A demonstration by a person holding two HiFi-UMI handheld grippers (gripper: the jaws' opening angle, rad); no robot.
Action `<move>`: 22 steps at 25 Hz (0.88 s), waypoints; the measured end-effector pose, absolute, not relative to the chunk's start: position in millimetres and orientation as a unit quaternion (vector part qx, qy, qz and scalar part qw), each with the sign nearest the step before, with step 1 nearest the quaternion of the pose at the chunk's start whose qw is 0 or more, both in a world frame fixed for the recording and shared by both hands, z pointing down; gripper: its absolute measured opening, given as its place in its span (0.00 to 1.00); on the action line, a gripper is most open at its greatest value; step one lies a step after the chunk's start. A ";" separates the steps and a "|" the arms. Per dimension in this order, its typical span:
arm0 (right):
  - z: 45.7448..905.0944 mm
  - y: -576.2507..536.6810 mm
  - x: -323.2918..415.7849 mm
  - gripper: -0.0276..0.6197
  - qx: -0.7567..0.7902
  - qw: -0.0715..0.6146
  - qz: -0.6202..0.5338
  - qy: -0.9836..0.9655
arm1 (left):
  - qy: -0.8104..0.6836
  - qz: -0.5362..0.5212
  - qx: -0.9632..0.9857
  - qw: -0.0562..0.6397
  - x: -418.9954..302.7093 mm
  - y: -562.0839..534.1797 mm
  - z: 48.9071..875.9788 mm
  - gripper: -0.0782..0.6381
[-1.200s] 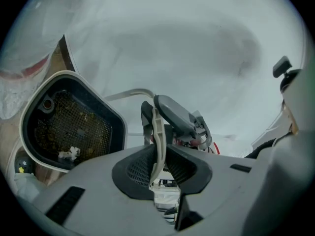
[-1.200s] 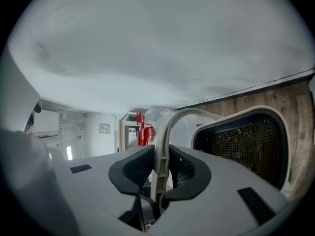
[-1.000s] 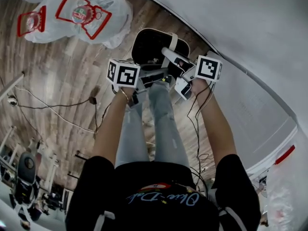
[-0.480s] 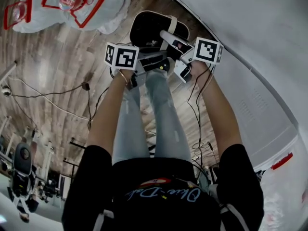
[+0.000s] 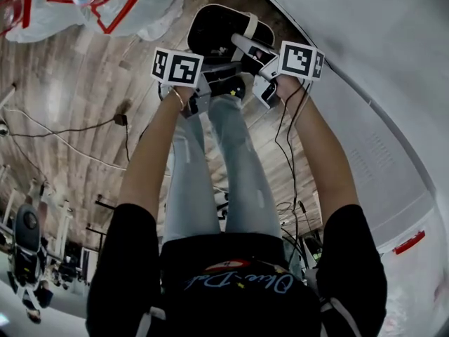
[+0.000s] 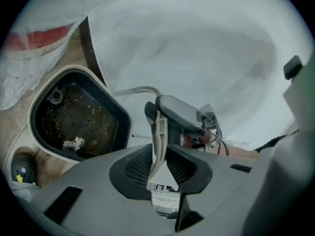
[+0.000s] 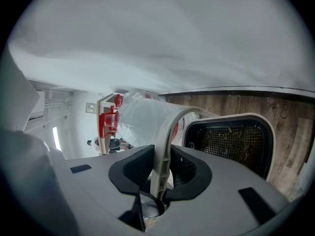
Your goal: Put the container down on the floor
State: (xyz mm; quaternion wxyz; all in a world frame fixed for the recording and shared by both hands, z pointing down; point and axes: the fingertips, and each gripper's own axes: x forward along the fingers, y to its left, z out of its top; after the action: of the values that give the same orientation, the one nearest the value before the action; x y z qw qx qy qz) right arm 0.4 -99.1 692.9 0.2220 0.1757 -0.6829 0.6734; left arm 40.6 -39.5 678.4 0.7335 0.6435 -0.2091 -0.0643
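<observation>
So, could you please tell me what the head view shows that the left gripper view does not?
Only the head view: the person's legs and torso, plus floor cables. Only the left gripper view: the crumb-strewn mesh bottom, and the left tongs clamped on the cream handle. Both: the container itself and the right tongs gripping that handle.

Below you, the wood-plank floor (image 5: 77,83) carries clear bags (image 5: 151,5) with red print at the upper left, a thin black cable (image 5: 63,128) running to a small plug (image 5: 121,119), and dark gear (image 5: 28,237) at the lower left.
</observation>
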 end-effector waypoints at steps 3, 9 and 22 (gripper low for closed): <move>701.9 -96.3 0.8 0.16 0.174 0.225 0.668 -0.688 | -0.213 -0.067 0.641 0.735 41.8 -37.0 688.7 0.21; 720.3 -91.3 -0.8 0.16 0.181 0.231 0.659 -0.692 | -0.220 -0.061 0.635 0.738 40.5 -32.2 708.1 0.21; 743.0 -77.3 4.0 0.16 0.211 0.247 0.645 -0.692 | -0.247 -0.060 0.622 0.740 43.2 -18.6 731.6 0.22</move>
State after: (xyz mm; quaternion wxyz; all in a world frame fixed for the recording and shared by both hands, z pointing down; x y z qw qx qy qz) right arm 4.0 -77.3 743.0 0.2468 0.2112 -0.6921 0.6445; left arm 43.2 -18.6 731.6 0.7405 0.6222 -0.2470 -0.0601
